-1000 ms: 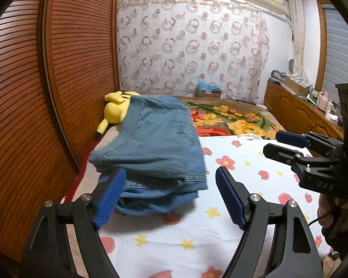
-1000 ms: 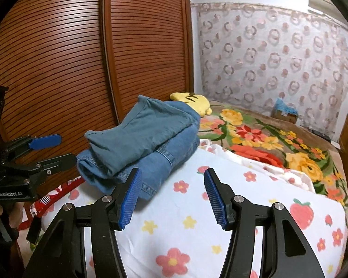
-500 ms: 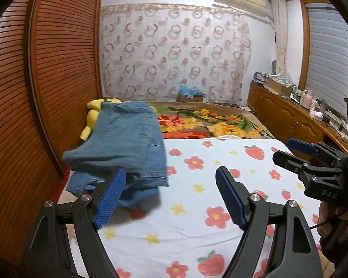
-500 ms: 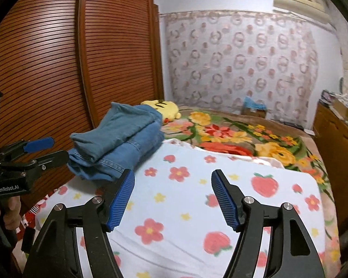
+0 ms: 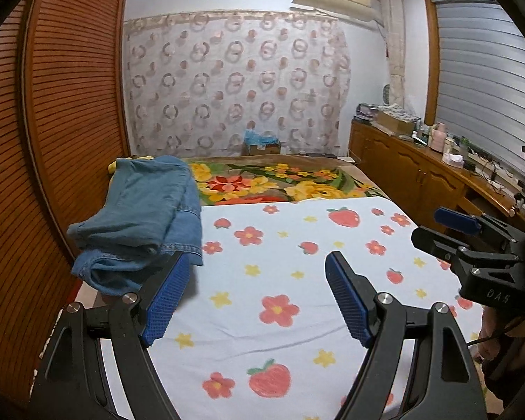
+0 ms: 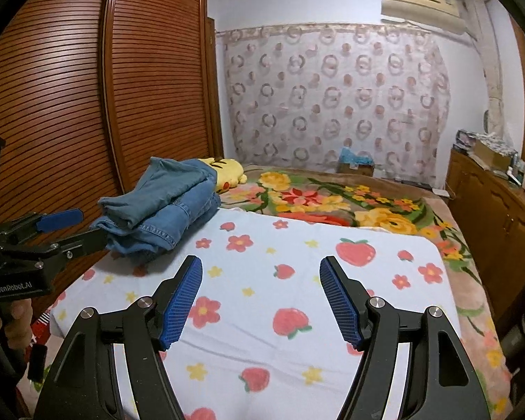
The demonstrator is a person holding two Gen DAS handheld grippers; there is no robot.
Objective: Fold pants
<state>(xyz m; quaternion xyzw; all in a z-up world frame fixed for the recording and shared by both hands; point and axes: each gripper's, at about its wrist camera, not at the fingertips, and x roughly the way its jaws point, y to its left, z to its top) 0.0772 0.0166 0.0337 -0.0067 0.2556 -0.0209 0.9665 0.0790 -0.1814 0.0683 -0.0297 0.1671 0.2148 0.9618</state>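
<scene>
Compared with a second ago, both cameras sit farther back and higher: the folded pants (image 5: 140,217) look smaller and lie farther left in each view, and much more of the white sheet (image 5: 290,280) printed with strawberries and flowers shows in front of them. The left gripper (image 5: 259,297) had its fingers on either side of the stack's near edge; now only its left blue pad overlaps that edge in the picture, and the right pad stands over bare sheet. The pants themselves have not changed shape.

Both grippers are empty. The left gripper's fingers are spread wide, and so are those of the right gripper (image 6: 260,297), which hangs above the sheet well apart from the pants (image 6: 161,203).

The pants rest at the left edge of the bed, close beside the slatted wooden wardrobe doors (image 5: 52,140), partly on the sheet and reaching back toward the floral blanket (image 5: 280,182).

The right wrist view shows a yellow plush toy (image 6: 227,173) just behind the stack; in the left wrist view only a sliver of yellow peeks out. The left wrist view alone shows a long wooden cabinet (image 5: 420,175) with clutter on top and a window blind.

The pants are denim: a thick, soft-edged stack of layers, with a stitched hem along its near right side. The gripper pads are ribbed blue, on black angular arms.
</scene>
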